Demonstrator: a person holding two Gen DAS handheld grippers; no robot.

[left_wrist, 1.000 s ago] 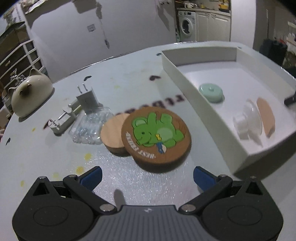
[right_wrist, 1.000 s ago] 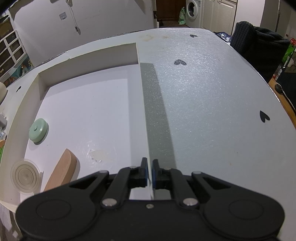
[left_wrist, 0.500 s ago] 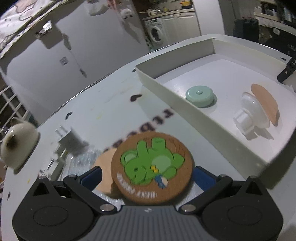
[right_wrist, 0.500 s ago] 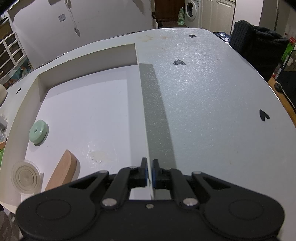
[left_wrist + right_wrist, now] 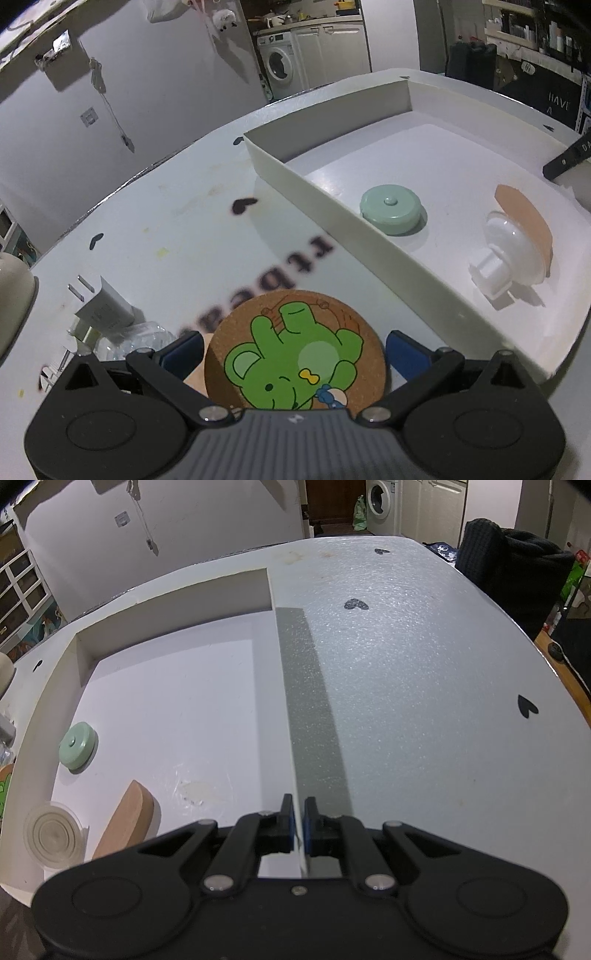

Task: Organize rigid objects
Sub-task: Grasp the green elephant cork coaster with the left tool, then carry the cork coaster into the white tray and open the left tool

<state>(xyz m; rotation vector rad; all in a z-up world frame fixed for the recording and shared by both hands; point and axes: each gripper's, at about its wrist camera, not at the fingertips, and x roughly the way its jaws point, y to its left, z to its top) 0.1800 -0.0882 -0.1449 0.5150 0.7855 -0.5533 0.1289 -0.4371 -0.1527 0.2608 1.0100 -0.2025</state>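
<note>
Two claws are at work. The left claw (image 5: 295, 354) brackets the round cork coaster (image 5: 295, 350) with the green bear print, its blue pads (image 5: 184, 349) at the disc's two sides; whether they already press the rim or stand a hair off it I cannot tell. A plain wooden disc (image 5: 195, 380) peeks out under the coaster's left edge. Farther left on the tabletop (image 5: 177, 229) lie a white plug adapter (image 5: 103, 306) and a clear plastic packet (image 5: 136, 339).

The right claw (image 5: 299, 823) is nipped narrow onto the right wall of the white tray (image 5: 284, 686), steadying it. Inside the tray sit a mint-green round lid (image 5: 78, 749), a clear suction cup (image 5: 53, 834) and a tan wooden piece (image 5: 125, 823), all near its left side.

My reading: the step in hand is picking up the coaster to join those items. The next move calls for a firm squeeze across the disc, a lift high enough to clear the tray's near wall (image 5: 369, 229), then a carry to the right onto bare tray floor, without dragging the wooden disc beneath.
</note>
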